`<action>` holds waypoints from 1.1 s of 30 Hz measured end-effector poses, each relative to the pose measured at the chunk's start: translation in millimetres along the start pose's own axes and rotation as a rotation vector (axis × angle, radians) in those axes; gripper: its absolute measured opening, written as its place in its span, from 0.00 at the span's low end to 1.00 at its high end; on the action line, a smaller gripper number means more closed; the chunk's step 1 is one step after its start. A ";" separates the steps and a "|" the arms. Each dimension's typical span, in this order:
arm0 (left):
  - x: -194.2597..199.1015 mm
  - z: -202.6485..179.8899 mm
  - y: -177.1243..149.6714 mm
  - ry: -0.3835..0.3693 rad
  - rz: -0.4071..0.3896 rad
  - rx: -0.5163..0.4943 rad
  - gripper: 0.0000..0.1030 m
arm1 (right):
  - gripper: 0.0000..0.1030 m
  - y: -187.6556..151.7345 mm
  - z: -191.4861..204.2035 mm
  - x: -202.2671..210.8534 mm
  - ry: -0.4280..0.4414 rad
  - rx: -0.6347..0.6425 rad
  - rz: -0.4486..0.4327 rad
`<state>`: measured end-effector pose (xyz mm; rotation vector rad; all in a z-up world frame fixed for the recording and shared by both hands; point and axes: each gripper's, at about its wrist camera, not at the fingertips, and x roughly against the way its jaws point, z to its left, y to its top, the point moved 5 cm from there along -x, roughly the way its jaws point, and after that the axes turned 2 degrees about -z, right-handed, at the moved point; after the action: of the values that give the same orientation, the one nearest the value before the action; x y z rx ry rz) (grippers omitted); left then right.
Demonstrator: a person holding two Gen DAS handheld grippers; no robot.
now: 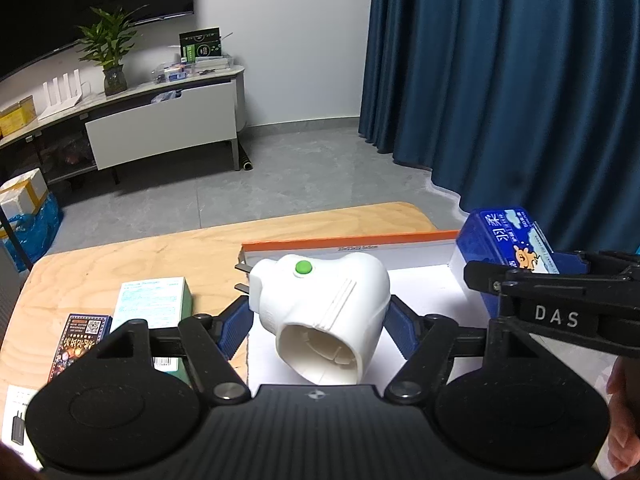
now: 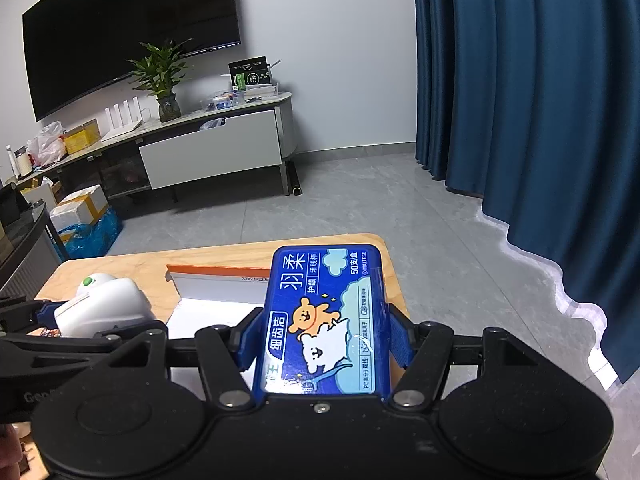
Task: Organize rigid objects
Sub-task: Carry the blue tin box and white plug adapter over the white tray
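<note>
While two grippers work over the wooden table [image 1: 192,248], each carries exactly one thing: the left gripper [image 1: 318,320] has its blue pads pressed against either side of a white plug-in socket adapter [image 1: 324,312], and the right gripper [image 2: 326,340] is clamped on a blue dental floss box [image 2: 328,316]. Both sets of jaws stand about halfway apart, filled by what they grip. The adapter is held above the white floor of an open shallow box [image 1: 424,284] with an orange rim, of which there is one; it shows one green button on top, two metal prongs pointing away toward the far edge, and its round hollow end facing the camera. In the left wrist view the floss box hangs at the right end of that shallow box, near its corner, with the right gripper's black frame across it bearing the letters "DAS". On the table left of the shallow box lie three flat packs: a white-and-green carton [image 1: 154,300], a dark printed card box [image 1: 80,340] with a QR code, and a white charger carton [image 1: 20,424] at the near edge with a black plug pictured on it. The floss box lid reads "羽柔", "细齿洁", "护龈", "牙线棒", "50支/盒" and "MAITESE", with a cartoon orange bear on a white bear. Part of a hand [image 1: 624,412] shows at the right edge of the left wrist view.
</note>
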<state>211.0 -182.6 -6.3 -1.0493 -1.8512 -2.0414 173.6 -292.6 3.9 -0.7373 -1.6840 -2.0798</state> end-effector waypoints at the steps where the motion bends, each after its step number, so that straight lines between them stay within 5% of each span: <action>1: -0.7 1.3 0.0 0.000 0.001 0.004 0.70 | 0.73 0.4 1.3 -0.3 0.001 -0.001 0.001; 33: -10.1 0.3 -5.3 -0.017 0.006 -0.002 0.70 | 0.73 -2.2 -4.7 -14.6 0.013 -0.018 0.027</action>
<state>215.4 -184.4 -16.6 -1.0743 -1.8529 -2.0373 183.2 -297.3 -7.3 -0.7466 -1.6421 -2.0798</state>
